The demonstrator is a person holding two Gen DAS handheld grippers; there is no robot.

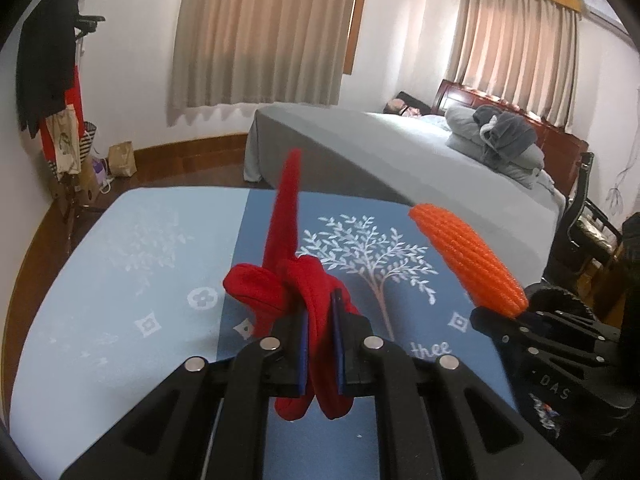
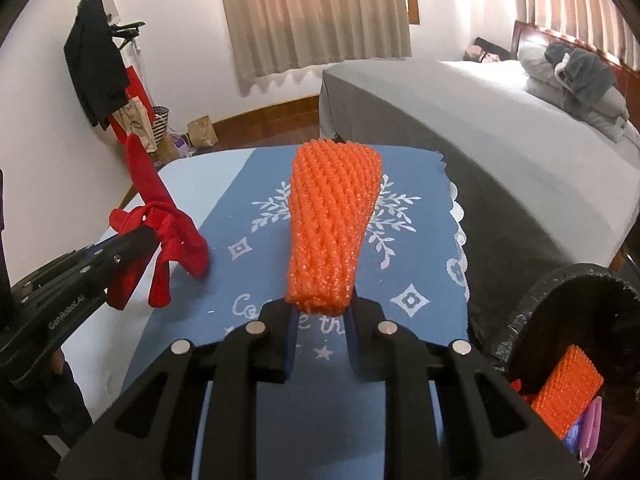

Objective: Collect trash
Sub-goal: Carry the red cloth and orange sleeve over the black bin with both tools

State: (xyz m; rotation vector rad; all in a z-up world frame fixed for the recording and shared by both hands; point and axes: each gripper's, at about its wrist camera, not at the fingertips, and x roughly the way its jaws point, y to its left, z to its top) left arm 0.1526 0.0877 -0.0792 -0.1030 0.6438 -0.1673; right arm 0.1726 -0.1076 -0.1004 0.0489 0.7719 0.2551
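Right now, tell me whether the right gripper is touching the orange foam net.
Touching. The right wrist view shows the right gripper shut on the orange foam net, blue pads pinching its lower end, lifted above the tablecloth.

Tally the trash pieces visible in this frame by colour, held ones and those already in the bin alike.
Orange foam nets: 2, one held in the right gripper, one in the black bin.
Red cloth pieces: 1, held in the left gripper.
Pink or purple items in the bin: 1, too small to identify.
Total: 4
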